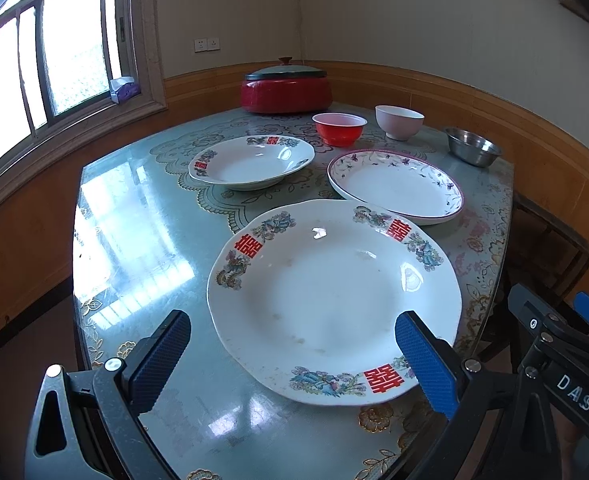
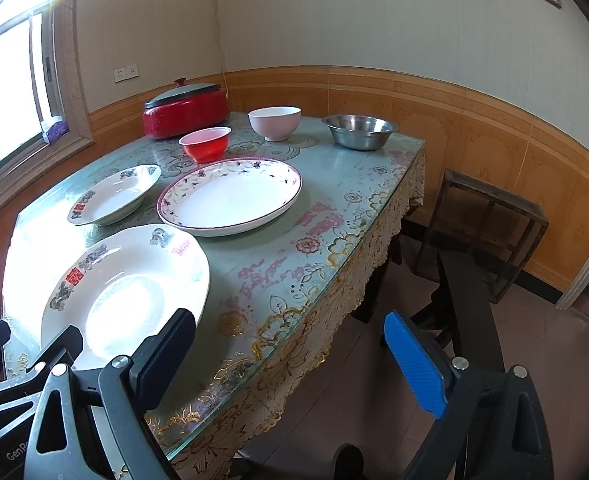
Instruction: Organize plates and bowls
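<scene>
On the near edge of the glass-topped table (image 1: 142,240), the large white plate (image 1: 334,300) with red characters and bird motifs lies flat, and the left gripper (image 1: 294,360) hovers over its near rim with both fingers spread wide, gripping nothing. To the right, the right gripper (image 2: 290,364) hangs off the table's near right side, its jaws likewise wide apart and empty, with bare floor showing between them. Beyond the large plate, a smaller deep plate (image 1: 250,162) with the same pattern sits far left, and a purple-flowered plate (image 1: 396,186) sits just to its right, its near rim very close to the large plate, though whether they touch cannot be told. Farther back stand a red bowl (image 1: 339,128), a white bowl (image 1: 399,121) and a steel bowl (image 1: 472,146) in a loose row, with a lidded red pot (image 1: 286,86) at the far edge. Nothing is stacked, so the sorting appears to be at its very start, with the first pick in hand. The next move probably calls for lowering the left gripper so one finger slips under the large plate's rim and the other comes over it, then closing firmly, since glazed plate on glass will likely slide.
</scene>
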